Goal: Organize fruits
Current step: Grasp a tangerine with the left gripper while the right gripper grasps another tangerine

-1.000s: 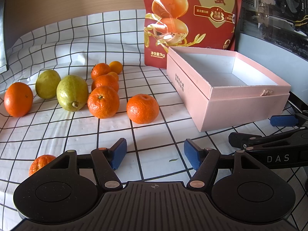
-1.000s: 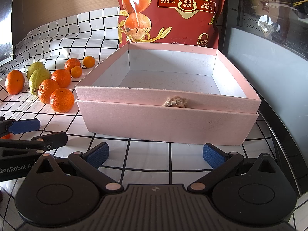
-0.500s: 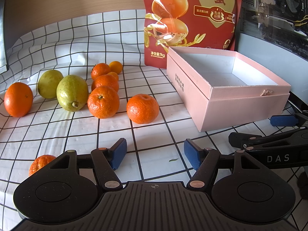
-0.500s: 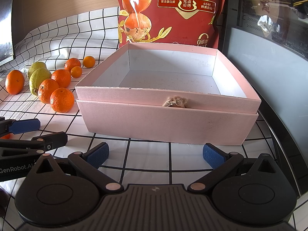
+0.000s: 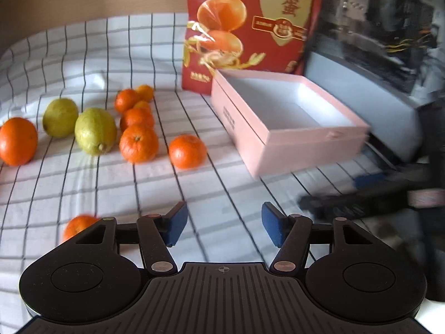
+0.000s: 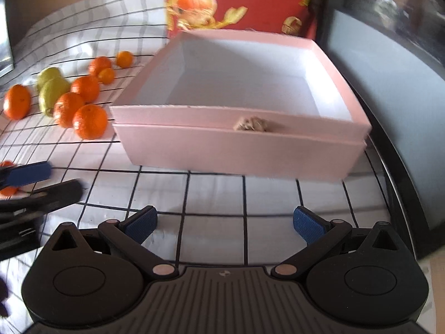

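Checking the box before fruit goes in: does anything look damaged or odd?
Yes. The pink box has a torn, scuffed patch on its front rim, showing brownish card. Inside it looks bare.

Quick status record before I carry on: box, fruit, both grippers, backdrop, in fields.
box: pink box, open top, nothing inside
fruit: oranges and two green fruits loose on the checked cloth, beside the box; nearest orange
left gripper: jaws have just been closing a little, nothing between them
right gripper: open, nothing between its jaws, facing the box
backdrop: red bag behind the box
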Demonstrator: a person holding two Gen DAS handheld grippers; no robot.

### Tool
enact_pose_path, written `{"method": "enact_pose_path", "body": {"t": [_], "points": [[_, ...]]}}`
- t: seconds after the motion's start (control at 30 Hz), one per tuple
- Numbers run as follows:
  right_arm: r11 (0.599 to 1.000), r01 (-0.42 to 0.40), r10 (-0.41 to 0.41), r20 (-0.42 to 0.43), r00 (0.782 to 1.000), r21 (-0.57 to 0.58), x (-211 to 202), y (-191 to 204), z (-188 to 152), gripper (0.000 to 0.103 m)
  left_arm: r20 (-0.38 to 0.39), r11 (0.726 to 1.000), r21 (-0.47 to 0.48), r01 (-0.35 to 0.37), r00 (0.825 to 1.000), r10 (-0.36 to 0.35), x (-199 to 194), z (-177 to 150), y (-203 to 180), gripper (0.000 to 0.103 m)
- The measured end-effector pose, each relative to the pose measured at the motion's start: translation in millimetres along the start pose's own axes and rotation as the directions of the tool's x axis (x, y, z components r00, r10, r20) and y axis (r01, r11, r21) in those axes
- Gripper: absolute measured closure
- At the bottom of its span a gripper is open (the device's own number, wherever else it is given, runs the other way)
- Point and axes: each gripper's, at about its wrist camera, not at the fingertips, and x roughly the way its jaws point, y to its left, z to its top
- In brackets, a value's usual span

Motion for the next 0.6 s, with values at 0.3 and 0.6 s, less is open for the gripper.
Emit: {"method": "enact_pose_path", "body": {"t": [0.3,0.6], "points": [[0.998,-0.058,0.058,-0.012,0.998,0.01,-15,18,-1,0.008,-0.001,0.976,-0.107,-0.192,0.981,0.193,-60,-15,72,0.04],[0.983,-0.075,0.101,0.157,0.982,-0.166,-66,65,-7,0.008,-0.069,0.979,-0.165,-0.123,0.991,0.113,-24,-7,88,0.04]]}}
